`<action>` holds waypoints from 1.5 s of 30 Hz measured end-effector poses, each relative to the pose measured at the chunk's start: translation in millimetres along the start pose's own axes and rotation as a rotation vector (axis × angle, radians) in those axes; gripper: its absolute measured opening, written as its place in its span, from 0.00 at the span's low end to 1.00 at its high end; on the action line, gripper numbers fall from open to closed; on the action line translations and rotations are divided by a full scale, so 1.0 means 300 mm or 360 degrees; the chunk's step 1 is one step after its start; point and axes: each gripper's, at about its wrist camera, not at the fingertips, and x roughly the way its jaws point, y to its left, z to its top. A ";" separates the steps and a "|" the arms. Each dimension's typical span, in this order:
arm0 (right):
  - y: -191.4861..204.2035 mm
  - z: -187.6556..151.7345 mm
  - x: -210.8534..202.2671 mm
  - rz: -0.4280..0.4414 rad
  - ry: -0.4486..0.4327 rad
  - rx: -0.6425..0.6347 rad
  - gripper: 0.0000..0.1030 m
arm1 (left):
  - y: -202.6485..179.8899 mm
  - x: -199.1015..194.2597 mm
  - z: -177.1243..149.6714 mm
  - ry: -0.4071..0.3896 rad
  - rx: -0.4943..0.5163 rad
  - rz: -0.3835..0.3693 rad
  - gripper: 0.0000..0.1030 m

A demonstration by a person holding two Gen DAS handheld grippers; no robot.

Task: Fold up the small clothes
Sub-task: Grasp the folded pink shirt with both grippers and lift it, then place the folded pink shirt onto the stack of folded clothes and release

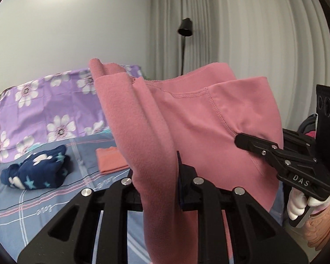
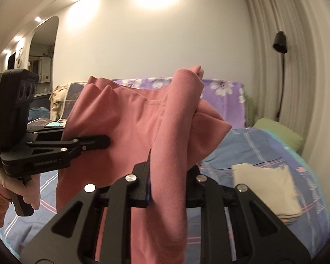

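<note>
A pink garment (image 1: pixel 187 118) hangs in the air between both grippers, above the bed. My left gripper (image 1: pixel 158 176) is shut on one bunched side of it, which drapes down between the fingers. My right gripper (image 2: pixel 169 171) is shut on the other side of the pink garment (image 2: pixel 132 121). Each gripper shows in the other's view: the right gripper (image 1: pixel 242 140) pinches the cloth at the right of the left wrist view, and the left gripper (image 2: pixel 105 142) pinches it at the left of the right wrist view.
The bed has a blue plaid sheet (image 1: pixel 44 202) and a purple flowered pillow (image 1: pixel 50 105). On it lie a navy star-print bundle (image 1: pixel 37 169), a folded orange piece (image 1: pixel 111 160), a folded beige piece (image 2: pixel 266 191) and a green pillow (image 2: pixel 277 134). A black floor lamp (image 1: pixel 184 28) stands by the curtain.
</note>
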 end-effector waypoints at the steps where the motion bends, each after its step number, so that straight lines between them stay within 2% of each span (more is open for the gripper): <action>1: -0.015 0.002 -0.009 -0.0023 -0.0006 0.0003 0.19 | -0.024 0.009 0.011 -0.0003 0.0019 -0.0015 0.20; 6: -0.153 -0.019 -0.063 -0.0160 -0.0018 0.0050 0.19 | -0.165 0.068 0.055 -0.0004 0.0122 -0.0085 0.20; 12: -0.334 -0.012 -0.062 -0.0302 0.0003 0.0138 0.19 | -0.309 0.232 0.131 0.0062 0.0222 -0.0173 0.20; 16: -0.454 0.026 -0.031 -0.0431 0.0015 0.0117 0.19 | -0.373 0.336 0.212 0.0073 0.0271 -0.0198 0.20; 19: -0.560 0.063 0.020 -0.0514 0.0038 0.0138 0.19 | -0.408 0.438 0.291 0.0070 0.0291 -0.0203 0.20; 24: -0.753 0.109 0.142 -0.0614 0.0091 0.0232 0.19 | -0.448 0.608 0.361 0.0081 0.0348 -0.0170 0.20; 31: -0.913 0.081 0.340 -0.0717 0.0245 0.0265 0.19 | -0.455 0.875 0.372 0.0208 0.0362 -0.0133 0.20; 32: -0.938 0.072 0.375 -0.0739 0.0267 0.0271 0.19 | -0.460 0.907 0.372 0.0278 0.0311 -0.0045 0.20; 34: -0.980 0.053 0.440 -0.0780 0.0312 0.0280 0.21 | -0.464 0.998 0.357 0.0292 0.0318 -0.0028 0.24; 35: -1.010 0.031 0.489 -0.0818 0.0355 0.0298 0.24 | -0.466 1.044 0.341 0.0297 0.0350 0.0011 0.37; 36: -1.038 0.006 0.529 -0.0859 0.0405 0.0326 0.38 | -0.460 1.091 0.316 0.0311 0.0396 0.0088 0.54; 37: -1.088 -0.048 0.589 -0.0914 0.0538 0.0390 0.57 | -0.447 1.148 0.268 0.0357 0.0443 0.0232 0.57; 38: -1.118 -0.093 0.620 -0.0931 0.0638 0.0441 0.59 | -0.432 1.187 0.225 0.0424 0.0459 0.0294 0.57; 39: -1.150 -0.148 0.644 -0.0946 0.0731 0.0504 0.55 | -0.414 1.222 0.181 0.0506 0.0464 0.0307 0.57; 41: -1.195 -0.279 0.652 -0.0943 0.0838 0.0644 0.52 | -0.379 1.253 0.081 0.0615 0.0457 0.0276 0.57; 43: -1.217 -0.377 0.626 -0.0896 0.0813 0.0764 0.52 | -0.364 1.250 -0.002 0.0651 0.0465 0.0193 0.59; 45: -1.210 -0.432 0.579 -0.0841 0.0710 0.0863 0.54 | -0.364 1.230 -0.050 0.0601 0.0467 0.0194 0.59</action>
